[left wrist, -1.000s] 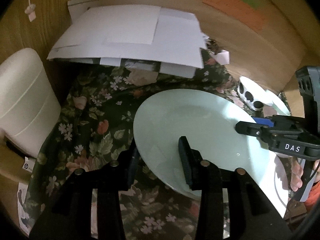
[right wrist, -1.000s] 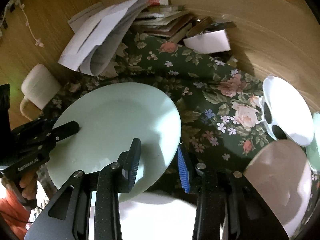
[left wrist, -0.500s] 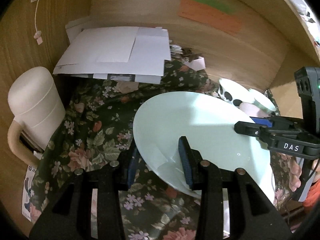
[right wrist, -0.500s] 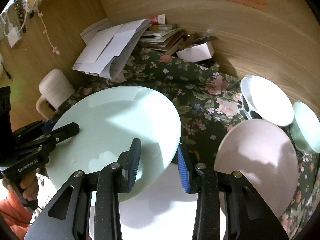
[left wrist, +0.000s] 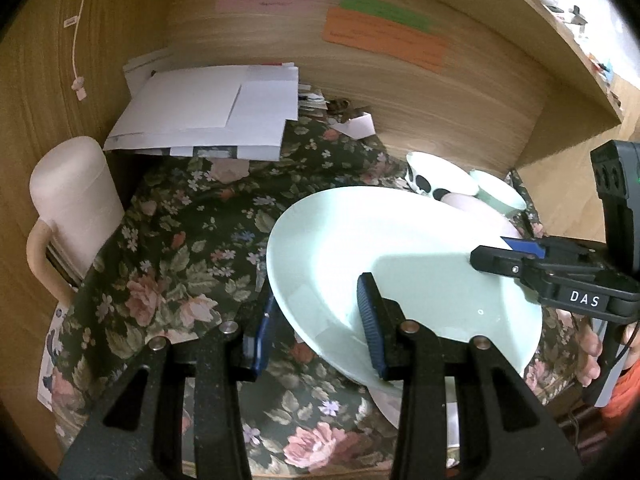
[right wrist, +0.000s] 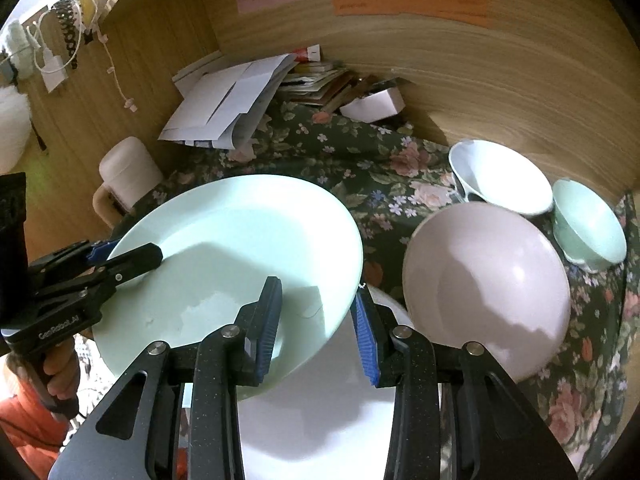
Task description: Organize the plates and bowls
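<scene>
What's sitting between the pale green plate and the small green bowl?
The pink bowl lies between the pale green plate and the small green bowl, clearest in the right wrist view.

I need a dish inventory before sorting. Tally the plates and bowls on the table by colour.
Pale green plate: 1
White plate: 1
Pink plate: 1
White bowl: 1
Green bowl: 1
Total: 5
</scene>
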A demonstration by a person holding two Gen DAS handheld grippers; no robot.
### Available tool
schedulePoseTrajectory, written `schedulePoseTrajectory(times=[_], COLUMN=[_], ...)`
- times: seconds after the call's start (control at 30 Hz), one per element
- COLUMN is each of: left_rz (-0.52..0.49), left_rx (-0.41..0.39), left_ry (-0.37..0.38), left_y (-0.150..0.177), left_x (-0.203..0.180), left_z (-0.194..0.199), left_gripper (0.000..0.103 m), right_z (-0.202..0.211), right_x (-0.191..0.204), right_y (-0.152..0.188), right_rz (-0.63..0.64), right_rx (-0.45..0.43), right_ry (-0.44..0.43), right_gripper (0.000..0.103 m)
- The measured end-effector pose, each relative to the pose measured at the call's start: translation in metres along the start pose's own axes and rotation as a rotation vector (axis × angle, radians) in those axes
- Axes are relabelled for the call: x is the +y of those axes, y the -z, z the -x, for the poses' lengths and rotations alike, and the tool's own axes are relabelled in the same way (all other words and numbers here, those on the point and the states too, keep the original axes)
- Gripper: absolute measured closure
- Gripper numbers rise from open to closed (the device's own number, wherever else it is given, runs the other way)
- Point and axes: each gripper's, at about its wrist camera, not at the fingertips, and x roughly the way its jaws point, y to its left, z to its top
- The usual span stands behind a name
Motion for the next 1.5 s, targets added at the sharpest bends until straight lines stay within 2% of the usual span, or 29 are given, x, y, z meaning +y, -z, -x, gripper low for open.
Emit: schedulePoseTrajectory(times=[0.3,0.67,1.5], left_rz=[-0.003,-0.008,-0.047], left_rx=[0.026,0.080,0.171], left_ry=[0.023,0.036,0.069], left_y=[0.016,0.037,0.060], left_x=[-0.012,-0.022,-0.042], left_z=[-0.001,-0.017,-0.047], left_gripper=[0.064,0.064,0.064], right_z=[0.010,0.004,0.000], right_x=[-0.006,-0.020,-0.044], right_y=[0.025,0.055,0.082], right_rz=[-0.042,-0.105,-0.184], right_rx=[0.001,0.040,0.080], right_ry=[0.004,-0.008,0.001], right_gripper=[0.071,0.071,0.071])
